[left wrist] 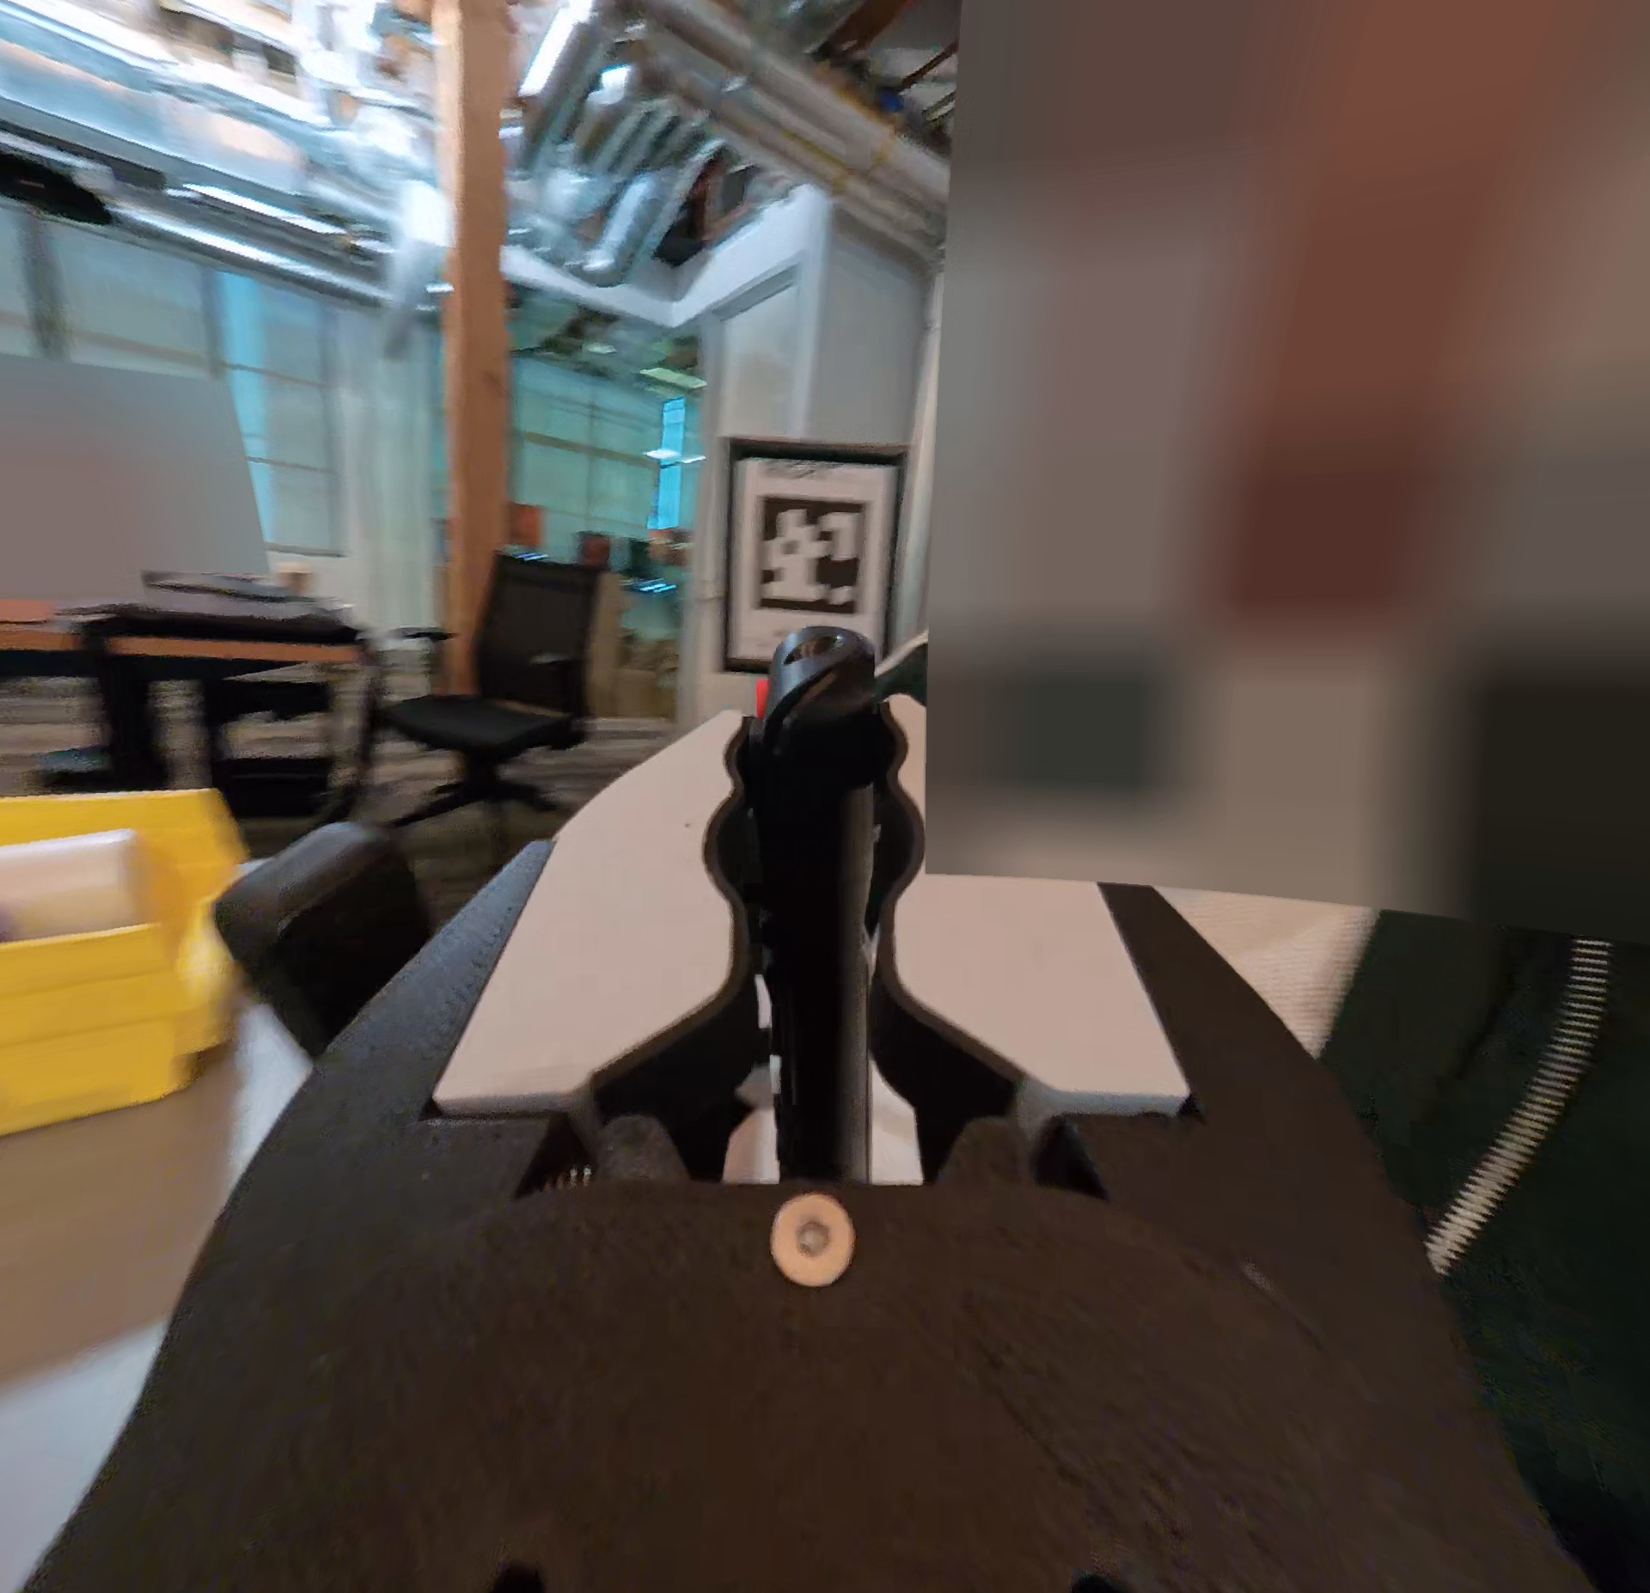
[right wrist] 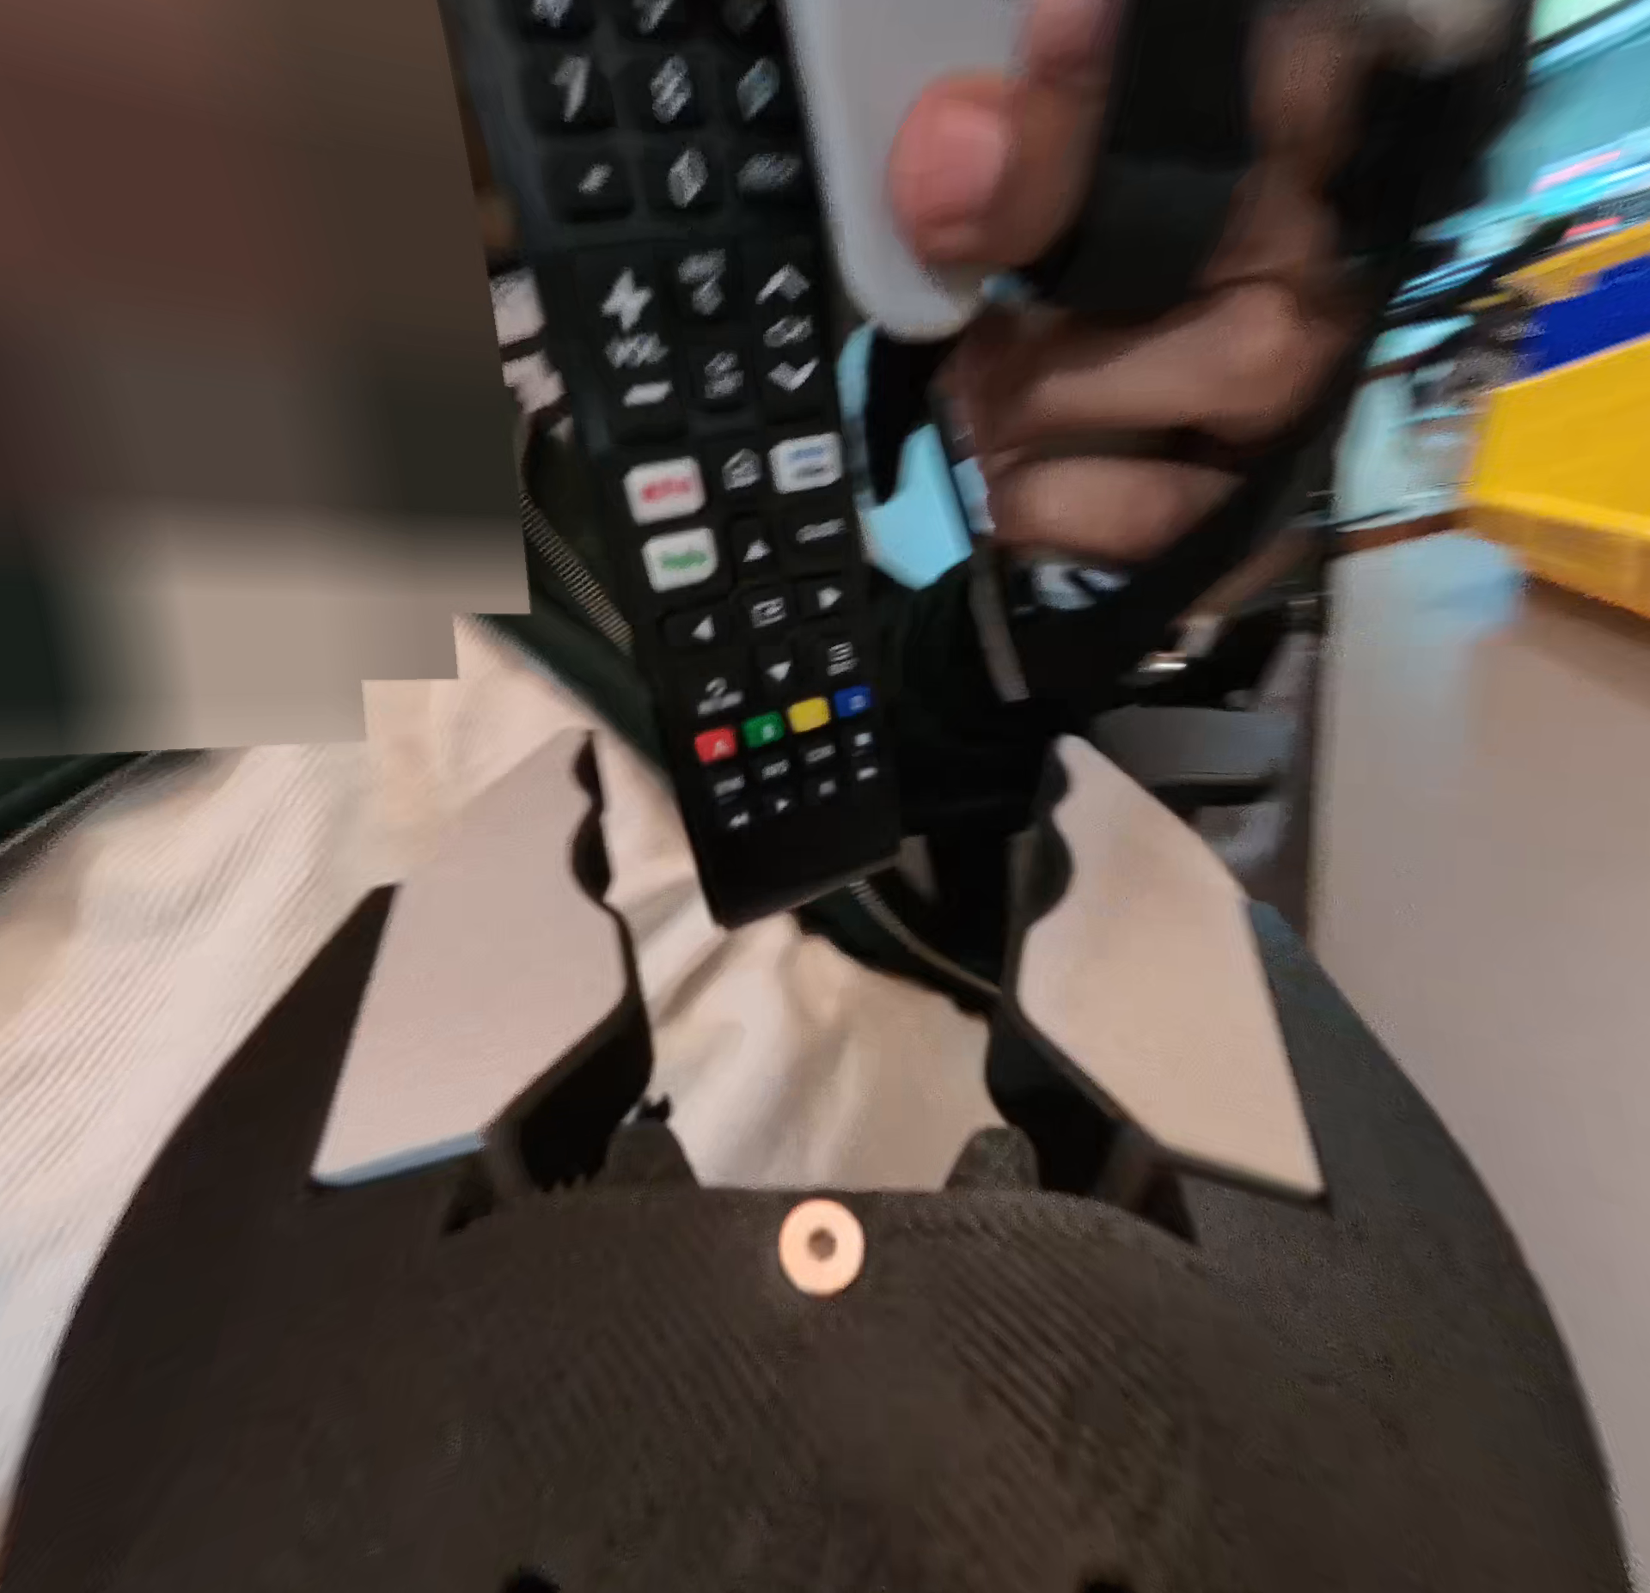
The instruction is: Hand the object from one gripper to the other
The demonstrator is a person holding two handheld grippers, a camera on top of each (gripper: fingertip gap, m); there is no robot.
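Left claw [left wrist: 812, 747] clamped edge-on around black remote [left wrist: 817, 925], right claw [right wrist: 826, 800] spread wide, facing its buttons

Your left wrist view looks forward along the left claw [left wrist: 812, 747], tilted up toward the ceiling ducts [left wrist: 714, 77] at 12 o'clock. Your right wrist view faces the remote [right wrist: 714, 479] close up. Both views share that remote [left wrist: 817, 836] and the yellow bin [left wrist: 107, 952].
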